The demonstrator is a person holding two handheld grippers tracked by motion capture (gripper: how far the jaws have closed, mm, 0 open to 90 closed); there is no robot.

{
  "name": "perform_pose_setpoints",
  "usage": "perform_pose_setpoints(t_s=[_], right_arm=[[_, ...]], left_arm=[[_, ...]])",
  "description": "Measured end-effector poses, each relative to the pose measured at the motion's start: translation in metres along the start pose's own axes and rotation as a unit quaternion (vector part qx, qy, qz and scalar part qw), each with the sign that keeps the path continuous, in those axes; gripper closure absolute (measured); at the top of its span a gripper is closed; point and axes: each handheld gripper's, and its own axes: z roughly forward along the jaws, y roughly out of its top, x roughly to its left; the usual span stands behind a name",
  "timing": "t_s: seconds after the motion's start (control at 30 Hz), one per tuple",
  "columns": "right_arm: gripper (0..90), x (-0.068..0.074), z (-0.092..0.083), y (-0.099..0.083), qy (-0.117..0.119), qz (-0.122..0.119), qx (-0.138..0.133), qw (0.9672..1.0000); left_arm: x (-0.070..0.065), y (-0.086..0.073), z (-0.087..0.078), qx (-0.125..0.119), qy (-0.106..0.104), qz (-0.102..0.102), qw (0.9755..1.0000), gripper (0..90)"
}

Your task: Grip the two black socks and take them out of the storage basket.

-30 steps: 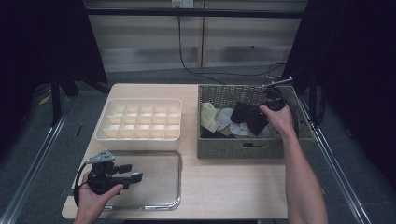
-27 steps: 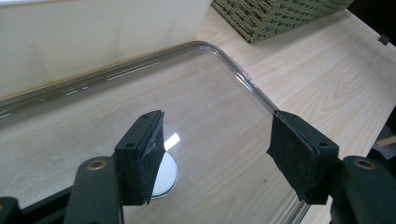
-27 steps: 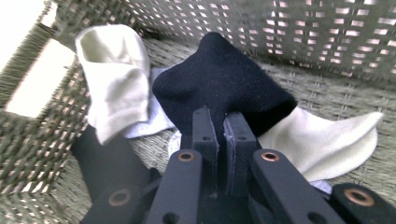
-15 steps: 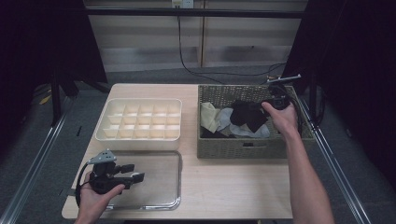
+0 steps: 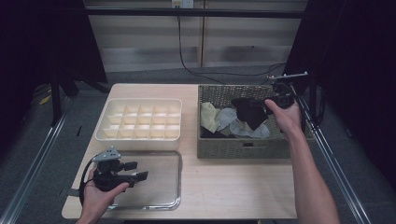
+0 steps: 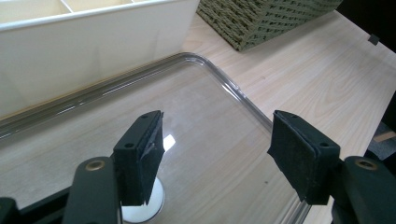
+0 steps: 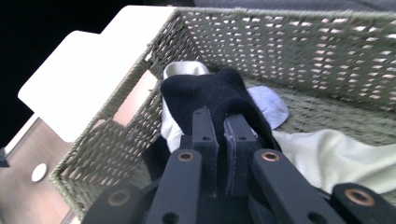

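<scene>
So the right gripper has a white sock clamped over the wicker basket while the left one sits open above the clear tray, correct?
Not quite: the sock clamped in the right gripper is black, not white, as the right gripper view shows. The rest holds: it hangs over the wicker basket, and the left gripper sits open above the clear tray.

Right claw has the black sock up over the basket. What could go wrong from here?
1. The right claw pinches only an edge of the black sock; it may slip back into the wicker basket.
2. The hanging sock could snag the basket rim or drag the pale cloths along.
</scene>
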Motion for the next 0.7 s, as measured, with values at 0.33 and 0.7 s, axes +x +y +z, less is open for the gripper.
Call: perform_pose_setpoints(t_s=[0.33,0.7], right_arm=[[85.3,0.0,-0.008,0.0,0.009,0.006,-0.011,0.9999],[85.3,0.012,-0.023,0.0,0.018,-0.011,-0.021,0.9996]], left_arm=[[-0.008,0.012,0.01,0.016,-0.003,0.022,0.9996,36.9],[-0.01,0.032,0.024,0.003,-0.023,0.019,0.9995,35.7]])
